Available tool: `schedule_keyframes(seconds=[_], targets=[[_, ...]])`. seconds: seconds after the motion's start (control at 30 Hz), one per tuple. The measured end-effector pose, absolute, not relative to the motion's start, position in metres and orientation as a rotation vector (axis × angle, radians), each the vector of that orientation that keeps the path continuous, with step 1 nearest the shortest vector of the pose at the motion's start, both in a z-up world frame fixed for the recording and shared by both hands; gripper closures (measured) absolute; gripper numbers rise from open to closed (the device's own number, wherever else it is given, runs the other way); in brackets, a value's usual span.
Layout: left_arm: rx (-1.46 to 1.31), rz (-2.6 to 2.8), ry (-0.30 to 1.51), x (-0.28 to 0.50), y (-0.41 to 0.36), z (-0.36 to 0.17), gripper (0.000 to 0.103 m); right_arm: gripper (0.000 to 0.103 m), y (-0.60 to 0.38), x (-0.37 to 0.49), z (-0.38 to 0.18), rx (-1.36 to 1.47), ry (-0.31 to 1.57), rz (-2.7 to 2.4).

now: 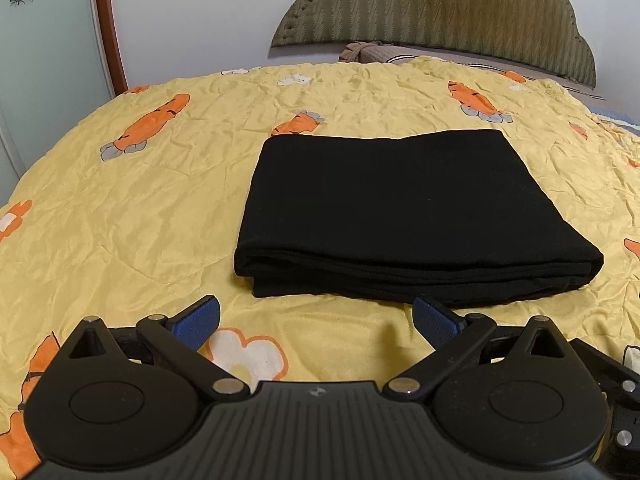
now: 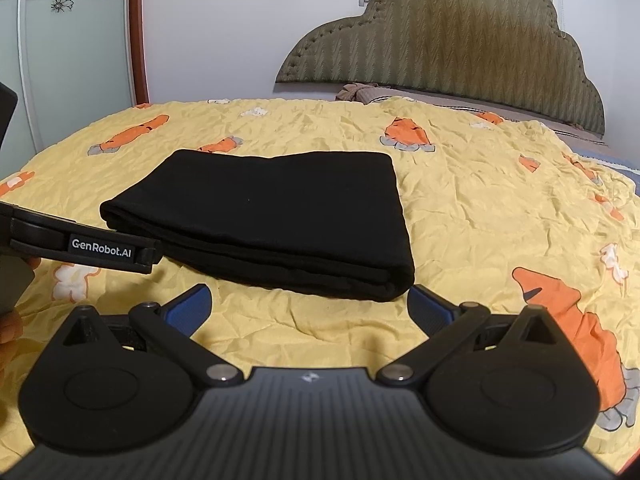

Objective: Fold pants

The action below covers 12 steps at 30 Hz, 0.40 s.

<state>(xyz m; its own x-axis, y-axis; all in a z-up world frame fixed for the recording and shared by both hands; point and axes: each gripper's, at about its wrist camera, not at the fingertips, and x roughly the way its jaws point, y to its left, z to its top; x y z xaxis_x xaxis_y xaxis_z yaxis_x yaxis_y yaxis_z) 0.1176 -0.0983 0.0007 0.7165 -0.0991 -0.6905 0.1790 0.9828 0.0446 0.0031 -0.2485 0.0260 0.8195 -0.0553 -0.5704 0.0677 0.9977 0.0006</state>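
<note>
The black pants (image 1: 404, 216) lie folded into a thick, soft rectangle with stacked layers showing along the near edge, resting on a crinkled yellow bedspread (image 1: 120, 216) printed with orange carrots and white flowers, in front of a scalloped, quilted olive headboard (image 2: 440, 40). The left claw (image 1: 316, 320) and the right claw (image 2: 308, 308) both hover just short of that near edge, their ribbed blue pads (image 2: 192, 308) spread wide apart and holding nothing. A black bar on the left device reads "GenRobot.AI" (image 2: 101, 248) in white.
</note>
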Motion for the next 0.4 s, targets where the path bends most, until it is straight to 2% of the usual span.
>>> schedule_keyframes(seconds=[0.4], targets=[[0.192,-0.179,0.646,0.104,-0.11,0.003,0.0,0.0,-0.252,0.004,0.022,0.031,0.62,-0.067]])
